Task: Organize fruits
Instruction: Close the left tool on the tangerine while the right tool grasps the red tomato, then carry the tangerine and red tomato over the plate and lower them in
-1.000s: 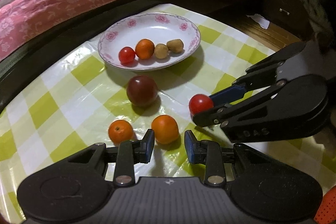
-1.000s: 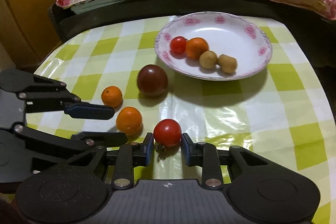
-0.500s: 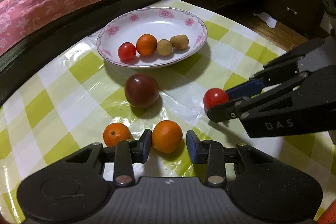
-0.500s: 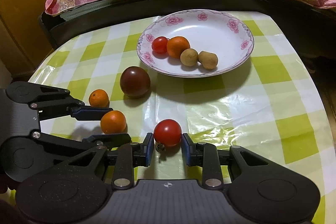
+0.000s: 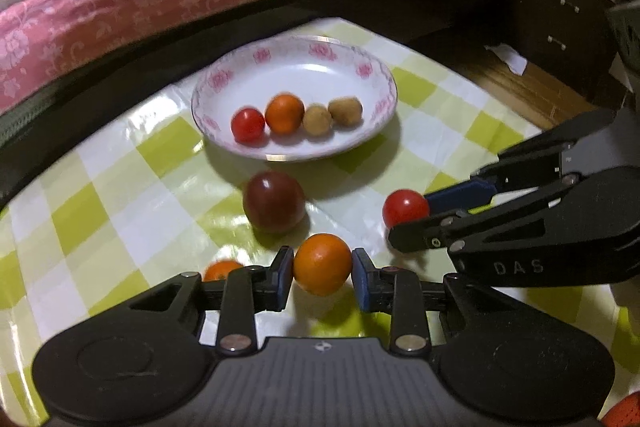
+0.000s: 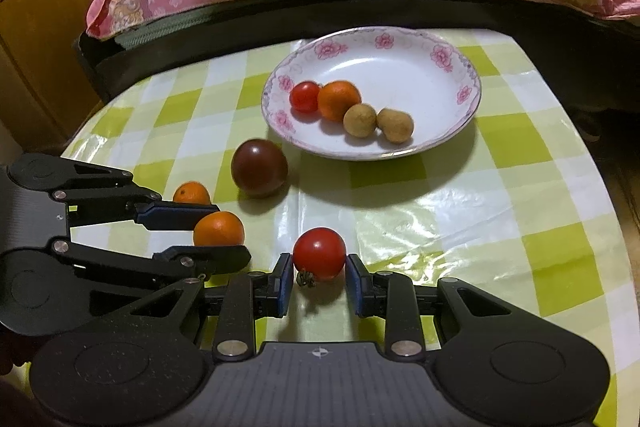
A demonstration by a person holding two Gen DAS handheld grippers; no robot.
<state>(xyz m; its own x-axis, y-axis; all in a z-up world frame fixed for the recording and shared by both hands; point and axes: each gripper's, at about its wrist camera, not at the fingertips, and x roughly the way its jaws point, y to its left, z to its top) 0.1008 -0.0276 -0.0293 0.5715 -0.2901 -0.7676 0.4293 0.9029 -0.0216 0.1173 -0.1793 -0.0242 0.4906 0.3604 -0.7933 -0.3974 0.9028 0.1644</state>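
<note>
Checked table (image 6: 520, 187), bed behind: our left gripper (image 5: 322, 273) just closed on orange (image 5: 322, 263), right gripper (image 6: 319, 277) pinches tomato (image 6: 319, 253).

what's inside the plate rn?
In the plate: one red tomato, one orange, two small brownish fruits, in a row. Nothing is stacked; only their undersides are hidden.

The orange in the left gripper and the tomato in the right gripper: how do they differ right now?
The orange is dull orange; the tomato is glossy red. The tomato shows a dried stem at its base; the orange shows none. The orange sits in the left gripper, the tomato in the right gripper. Both are round, small and clamped between blue pads.
</note>
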